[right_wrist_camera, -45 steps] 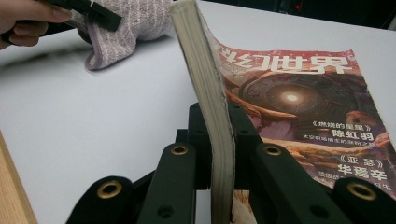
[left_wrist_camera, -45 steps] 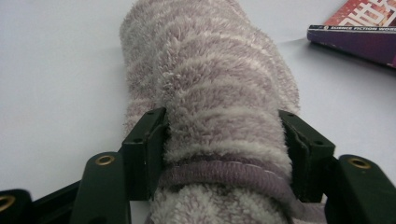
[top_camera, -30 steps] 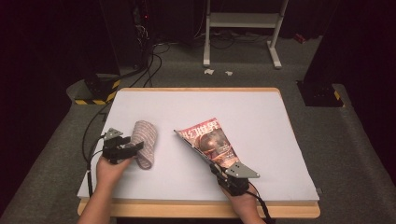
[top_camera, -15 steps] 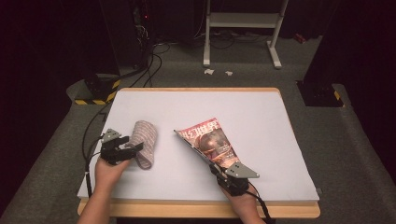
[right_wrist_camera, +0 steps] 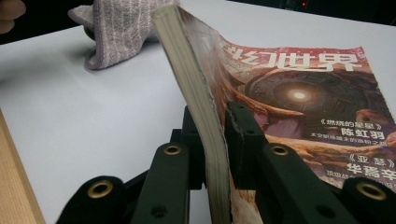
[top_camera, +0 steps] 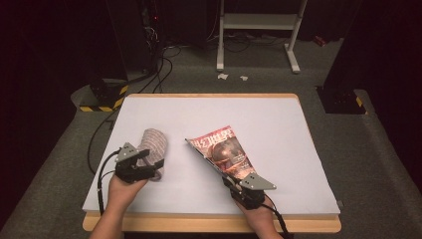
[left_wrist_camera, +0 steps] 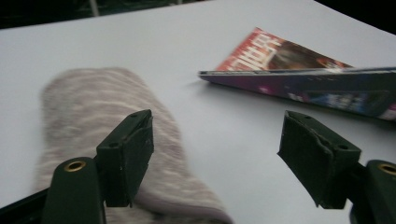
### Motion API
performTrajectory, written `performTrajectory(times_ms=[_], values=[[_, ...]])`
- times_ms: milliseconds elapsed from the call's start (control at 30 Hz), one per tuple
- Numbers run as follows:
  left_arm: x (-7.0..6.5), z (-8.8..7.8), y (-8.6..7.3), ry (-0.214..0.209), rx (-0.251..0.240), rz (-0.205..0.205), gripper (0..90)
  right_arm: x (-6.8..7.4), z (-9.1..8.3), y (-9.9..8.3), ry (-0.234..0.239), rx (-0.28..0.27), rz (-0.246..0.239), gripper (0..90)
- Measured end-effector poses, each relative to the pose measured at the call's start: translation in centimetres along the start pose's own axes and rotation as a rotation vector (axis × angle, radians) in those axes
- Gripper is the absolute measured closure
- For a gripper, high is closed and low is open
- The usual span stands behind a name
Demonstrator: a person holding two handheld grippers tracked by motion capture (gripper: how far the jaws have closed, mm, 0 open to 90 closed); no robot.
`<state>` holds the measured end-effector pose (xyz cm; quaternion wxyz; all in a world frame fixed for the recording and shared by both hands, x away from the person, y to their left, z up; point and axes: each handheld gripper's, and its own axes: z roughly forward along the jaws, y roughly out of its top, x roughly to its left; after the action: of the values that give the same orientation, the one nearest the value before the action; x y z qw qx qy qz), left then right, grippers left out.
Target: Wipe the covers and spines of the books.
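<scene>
The magazine (right_wrist_camera: 299,98) is clamped at its near edge between the jaws of the right claw (right_wrist_camera: 215,140), with one side tilted up off the counter (top_camera: 278,114) and the far part resting ahead of the claw. Only a narrow strip of paper is held, so the pages could probably tear or slide free if it is lifted quickly. The left claw (left_wrist_camera: 217,156) is held apart, one jaw over the folded cloth (left_wrist_camera: 98,116) just beside it; the cloth could be dragged if it is snagged.
</scene>
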<state>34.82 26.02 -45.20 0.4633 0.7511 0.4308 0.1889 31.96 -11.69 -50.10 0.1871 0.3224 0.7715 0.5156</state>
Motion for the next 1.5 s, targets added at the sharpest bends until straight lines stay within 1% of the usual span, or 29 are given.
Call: performTrajectory(times_ms=[33,67,167,233,300,367,400,467,533,600,667,733,767,800,867,900,933,1000,1067,1133,1200,1233,1267,1333,1400,1433,1500], values=[[0.0,0.0,0.0,0.0,0.0,0.0,26.1,0.0,0.0,0.0,0.0,0.0,0.0,78.9],[-1.1,0.4,-0.7,-0.042,0.002,0.001,26.2,0.1,0.0,0.0,-0.005,0.001,-0.006,79.2],[-2.5,1.3,-2.0,-0.078,0.028,0.02,26.5,0.1,0.0,0.0,-0.008,0.001,-0.006,79.7],[-3.4,2.0,-3.1,-0.092,0.037,0.027,26.5,0.1,0.0,0.1,-0.012,0.0,-0.012,80.0],[-3.8,2.7,-3.6,-0.102,0.056,0.039,26.6,0.1,-0.1,0.1,-0.02,-0.001,-0.019,80.4],[-4.1,3.2,-3.9,-0.091,0.074,0.049,25.4,0.2,-0.1,0.2,-0.023,0.0,-0.027,80.6],[-4.2,3.4,-4.1,-0.087,0.075,0.053,25.1,0.2,0.0,0.2,-0.025,0.0,-0.03,80.7],[-4.2,3.6,-4.3,-0.092,0.071,0.046,25.0,0.2,0.0,0.2,-0.026,0.001,-0.03,80.7],[-4.3,3.7,-4.6,-0.092,0.075,0.049,23.9,0.2,0.0,0.2,-0.026,0.002,-0.032,80.8],[-4.4,3.6,-4.7,-0.093,0.065,0.051,24.0,0.2,0.0,0.2,-0.026,0.002,-0.029,81.0],[-4.2,3.6,-4.8,-0.097,0.058,0.034,24.1,0.1,-0.1,0.3,-0.027,0.0,-0.021,81.3],[-4.0,3.5,-4.9,-0.106,0.053,0.018,24.2,0.1,-0.1,0.4,-0.028,0.002,-0.024,81.9],[-4.0,3.5,-4.9,-0.106,0.053,0.018,24.2,0.1,-0.1,0.4,-0.029,0.005,-0.018,82.5],[-3.9,3.4,-5.0,-0.12,0.044,0.013,24.5,0.1,-0.1,0.5,-0.034,0.011,-0.02,83.0],[-3.8,3.4,-5.0,-0.127,0.045,0.01,24.2,0.3,-0.2,0.7,-0.05,0.013,-0.047,83.7],[-3.8,3.4,-5.0,-0.134,0.041,0.009,24.4,0.3,-0.1,0.7,-0.051,0.017,-0.06,83.8],[-3.9,3.5,-5.0,-0.139,0.049,0.019,24.6,0.2,0.0,0.7,-0.045,0.031,-0.063,83.8],[-3.9,3.5,-5.0,-0.145,0.057,0.023,24.1,0.3,-0.1,1.0,-0.062,0.023,-0.077,84.1],[-3.9,3.3,-5.1,-0.15,0.045,0.017,24.6,0.4,0.0,1.3,-0.069,0.031,-0.088,84.2],[-4.0,3.5,-5.1,-0.147,0.053,0.026,24.4,0.5,0.0,1.8,-0.082,0.034,-0.092,84.3],[-3.9,3.5,-5.1,-0.147,0.052,0.022,24.3,0.6,-0.2,2.3,-0.101,0.029,-0.099,84.4],[-3.9,3.5,-5.1,-0.147,0.052,0.022,24.3,0.6,-0.2,2.3,-0.101,0.029,-0.099,84.4],[-3.9,3.5,-5.0,-0.149,0.055,0.013,24.3,0.5,-0.2,3.0,-0.114,0.021,-0.099,84.4],[-3.9,3.6,-5.1,-0.145,0.056,0.016,24.4,0.5,-0.3,3.5,-0.127,0.013,-0.102,84.5],[-4.2,3.7,-5.1,-0.139,0.063,0.033,24.4,0.5,-0.4,4.0,-0.143,0.004,-0.103,84.5],[-4.2,3.7,-5.1,-0.139,0.063,0.033,24.3,0.5,-0.4,4.0,-0.143,0.004,-0.103,84.5],[-4.2,3.7,-5.1,-0.138,0.066,0.034,24.4,0.2,-0.7,5.0,-0.168,-0.02,-0.091,84.6]])
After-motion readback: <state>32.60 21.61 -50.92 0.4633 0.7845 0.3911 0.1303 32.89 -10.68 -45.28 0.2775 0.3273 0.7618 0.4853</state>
